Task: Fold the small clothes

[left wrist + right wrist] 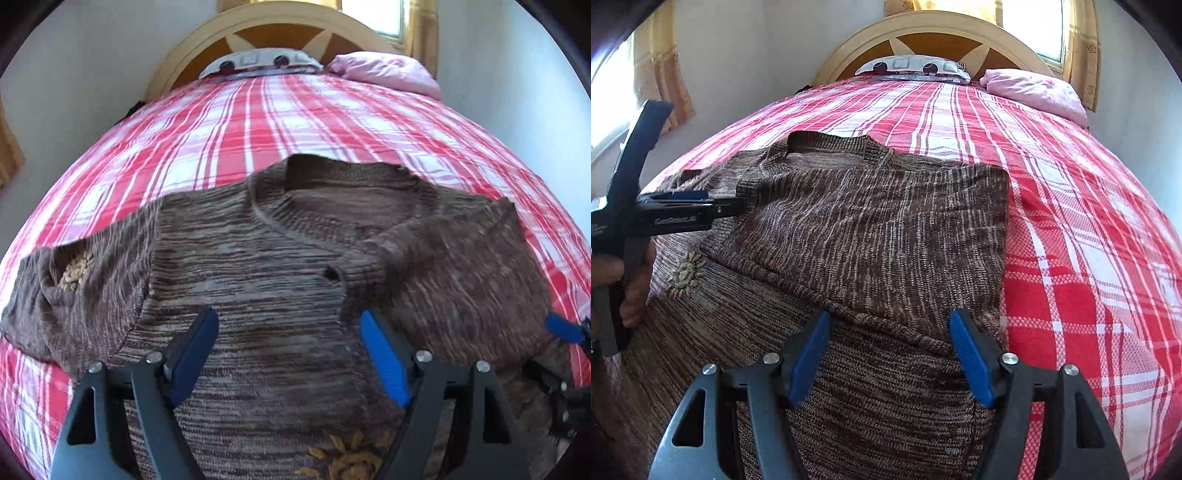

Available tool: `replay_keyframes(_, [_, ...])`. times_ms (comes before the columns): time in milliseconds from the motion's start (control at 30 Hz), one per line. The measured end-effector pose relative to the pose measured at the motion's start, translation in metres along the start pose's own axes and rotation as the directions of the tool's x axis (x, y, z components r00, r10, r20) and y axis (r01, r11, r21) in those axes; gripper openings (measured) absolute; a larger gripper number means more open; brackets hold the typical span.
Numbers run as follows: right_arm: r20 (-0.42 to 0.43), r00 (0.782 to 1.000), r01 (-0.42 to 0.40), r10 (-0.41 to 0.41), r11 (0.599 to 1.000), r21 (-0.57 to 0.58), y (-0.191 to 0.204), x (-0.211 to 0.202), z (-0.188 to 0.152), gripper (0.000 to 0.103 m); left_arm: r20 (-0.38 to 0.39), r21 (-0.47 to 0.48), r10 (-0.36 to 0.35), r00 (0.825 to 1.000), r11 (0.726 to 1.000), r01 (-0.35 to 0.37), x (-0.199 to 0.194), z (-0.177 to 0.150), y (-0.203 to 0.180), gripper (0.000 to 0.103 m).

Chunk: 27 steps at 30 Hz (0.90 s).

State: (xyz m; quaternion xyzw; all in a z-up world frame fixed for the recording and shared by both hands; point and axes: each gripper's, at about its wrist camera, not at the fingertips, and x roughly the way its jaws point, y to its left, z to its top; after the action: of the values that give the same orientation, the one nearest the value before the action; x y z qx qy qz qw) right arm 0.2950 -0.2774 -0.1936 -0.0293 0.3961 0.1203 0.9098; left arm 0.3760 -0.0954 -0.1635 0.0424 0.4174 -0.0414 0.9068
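A brown knitted sweater [277, 240] lies flat on the red plaid bed [258, 122], collar toward the headboard. Its left sleeve, with a stitched flower [75, 271], stretches out to the left. My left gripper [290, 317] hovers open over the chest, with nothing between its blue pads. In the right wrist view the sweater [868, 221] has its right side folded over the body. My right gripper [891, 317] stands open above that fold's lower edge, holding nothing. A hand [631, 291] holds the left gripper at the left edge.
A patterned pillow [912, 68] and a pink pillow [1034, 90] lie by the wooden headboard [934, 33]. Bare plaid bedcover [1089, 240] spreads to the right of the sweater. Curtained windows [1030, 26] and white walls surround the bed.
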Motion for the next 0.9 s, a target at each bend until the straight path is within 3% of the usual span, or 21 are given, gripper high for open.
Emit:
replay_keyframes(67, [0.004,0.999,-0.037,0.037,0.999,0.025,-0.006,0.001,0.001,0.07,-0.022,0.085,0.068,0.997,0.994,-0.066,-0.001,-0.007,-0.012,0.083])
replay_keyframes(167, [-0.027,0.996,-0.086,0.087,0.995,0.06,-0.014,-0.002,0.001,0.071,-0.013,0.117,0.06,0.998,0.991,-0.058,-0.012,-0.019,-0.016,0.083])
replay_keyframes(267, [-0.057,0.996,-0.062,0.063,0.998,0.01,-0.007,-0.005,-0.005,0.071,0.002,0.154,0.067,0.998,0.986,-0.067,-0.02,-0.028,-0.018,0.083])
replay_keyframes(467, [-0.046,0.997,0.06,-0.065,0.994,-0.091,0.019,-0.019,0.0,0.071,-0.014,0.129,0.061,0.998,0.99,-0.059,-0.02,-0.025,-0.006,0.091])
replay_keyframes(633, [0.0,0.999,0.034,-0.035,0.991,-0.131,0.046,-0.02,0.02,0.071,-0.016,0.097,0.045,0.999,0.994,-0.043,-0.022,-0.032,-0.002,0.092])
replay_keyframes(767, [-0.085,0.996,-0.003,-0.002,0.998,-0.061,0.043,0.012,0.022,0.071,-0.037,0.049,0.009,0.999,0.999,-0.008,-0.021,-0.031,0.006,0.095])
replay_keyframes(900, [-0.073,0.996,0.039,-0.046,0.995,-0.096,0.05,0.011,0.014,0.072,-0.053,0.017,-0.041,0.998,0.999,0.042,-0.028,-0.037,0.017,0.095])
